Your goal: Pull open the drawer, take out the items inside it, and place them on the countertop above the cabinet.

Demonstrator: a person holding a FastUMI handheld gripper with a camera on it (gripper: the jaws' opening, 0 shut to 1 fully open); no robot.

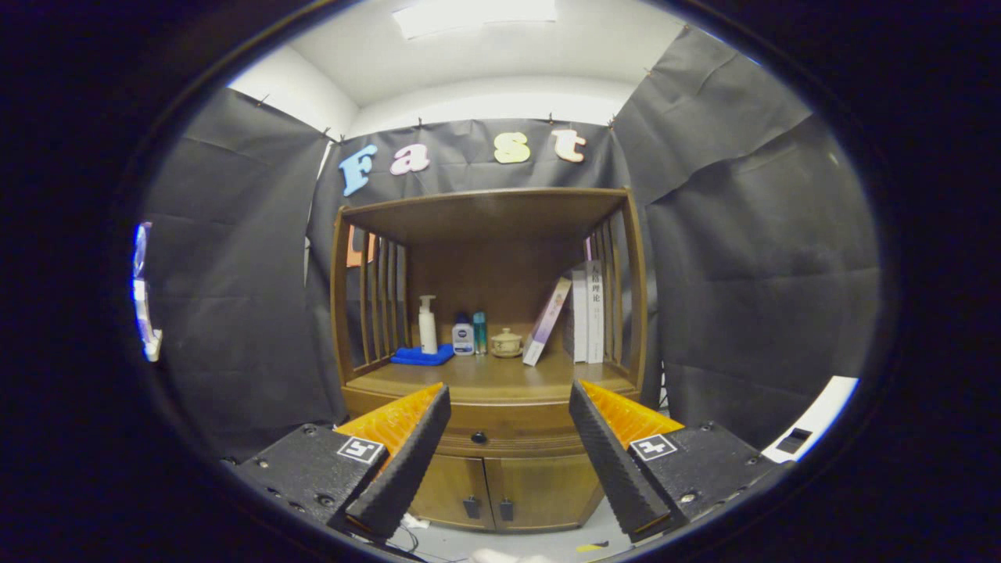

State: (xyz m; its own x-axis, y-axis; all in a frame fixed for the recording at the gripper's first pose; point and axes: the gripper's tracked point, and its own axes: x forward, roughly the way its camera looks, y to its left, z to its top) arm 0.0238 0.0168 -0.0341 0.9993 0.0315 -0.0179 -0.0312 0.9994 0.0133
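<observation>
Tongs [508, 399] agape — drawer [500, 435] shut beyond them

The gripper [510, 399] hangs with fingers spread wide, open air between it and the shut drawer [500, 432]. On the countertop [485, 377], bottles [428, 324], cloth [422, 356], pot [506, 342] and books [579, 313] crowd the back; the front strip lies bare.

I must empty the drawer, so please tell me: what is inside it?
Cannot tell: the drawer is closed, only its front and knob show. The open gripper is short of it.
</observation>
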